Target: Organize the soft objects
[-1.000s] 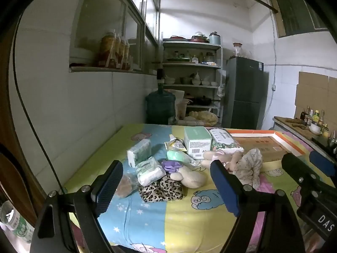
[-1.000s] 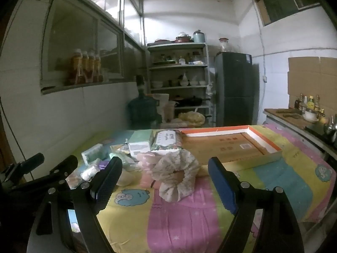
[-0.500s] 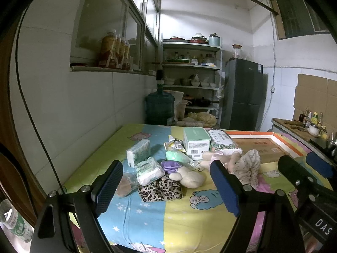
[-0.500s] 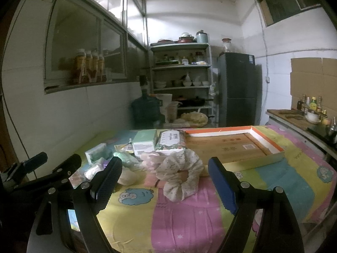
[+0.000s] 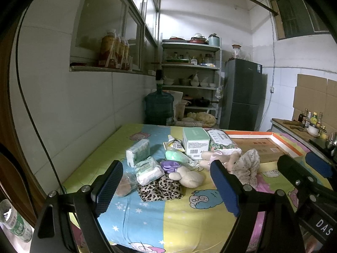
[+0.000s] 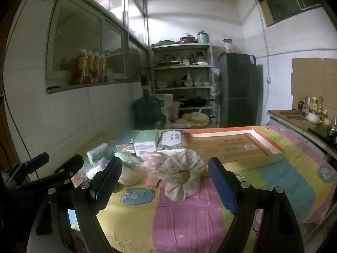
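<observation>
A pile of soft things lies mid-table: a leopard-print cloth (image 5: 160, 190), a cream plush toy (image 5: 189, 178), a purple cloth (image 5: 170, 165), tissue packs (image 5: 138, 151), a pink doll (image 5: 217, 158) and a floral scrunchie (image 6: 182, 174), also in the left wrist view (image 5: 247, 166). A shallow orange-rimmed cardboard tray (image 6: 233, 145) lies at the back right. My left gripper (image 5: 166, 187) is open and empty, held in front of the pile. My right gripper (image 6: 164, 185) is open and empty, in front of the scrunchie.
A green box (image 5: 195, 140) and a floral wipes pack (image 5: 223, 142) stand behind the pile. The table carries a cartoon-print cloth (image 6: 189, 217). A tiled wall runs along the left. A water jug (image 5: 159, 107), shelves and a fridge (image 5: 242, 97) stand behind.
Both grippers have drawn back and risen slightly, so the pile sits a little farther off. Nothing on the table has moved.
</observation>
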Tool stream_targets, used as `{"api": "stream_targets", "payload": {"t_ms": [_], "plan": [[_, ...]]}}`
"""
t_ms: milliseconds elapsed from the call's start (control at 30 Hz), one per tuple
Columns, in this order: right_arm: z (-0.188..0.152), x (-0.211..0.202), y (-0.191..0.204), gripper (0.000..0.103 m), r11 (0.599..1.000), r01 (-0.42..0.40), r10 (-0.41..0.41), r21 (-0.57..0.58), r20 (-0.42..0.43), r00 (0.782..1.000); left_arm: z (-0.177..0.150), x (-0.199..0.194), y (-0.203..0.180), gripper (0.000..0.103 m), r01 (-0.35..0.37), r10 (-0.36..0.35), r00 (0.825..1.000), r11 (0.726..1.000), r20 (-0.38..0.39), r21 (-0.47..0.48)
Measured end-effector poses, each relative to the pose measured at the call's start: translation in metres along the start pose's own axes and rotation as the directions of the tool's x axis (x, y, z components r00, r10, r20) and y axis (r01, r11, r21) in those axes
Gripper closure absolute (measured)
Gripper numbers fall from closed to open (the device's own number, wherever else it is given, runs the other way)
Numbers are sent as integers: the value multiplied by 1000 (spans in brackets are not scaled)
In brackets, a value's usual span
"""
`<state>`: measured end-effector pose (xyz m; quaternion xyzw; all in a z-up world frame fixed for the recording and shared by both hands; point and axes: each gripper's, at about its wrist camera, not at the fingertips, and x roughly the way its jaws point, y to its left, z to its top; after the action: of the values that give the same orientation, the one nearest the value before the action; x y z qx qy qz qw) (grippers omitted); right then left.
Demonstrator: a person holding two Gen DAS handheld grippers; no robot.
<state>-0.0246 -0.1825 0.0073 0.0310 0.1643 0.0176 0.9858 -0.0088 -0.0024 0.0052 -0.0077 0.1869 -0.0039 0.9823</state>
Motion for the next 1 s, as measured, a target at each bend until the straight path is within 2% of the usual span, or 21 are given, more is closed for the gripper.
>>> {"api": "stream_targets", "payload": {"t_ms": [1000], "plan": [[0, 0, 9, 18, 1000, -5, 5, -8, 3, 1000, 0, -4, 0, 18, 2, -2, 1000, 1000, 4, -2]]}}
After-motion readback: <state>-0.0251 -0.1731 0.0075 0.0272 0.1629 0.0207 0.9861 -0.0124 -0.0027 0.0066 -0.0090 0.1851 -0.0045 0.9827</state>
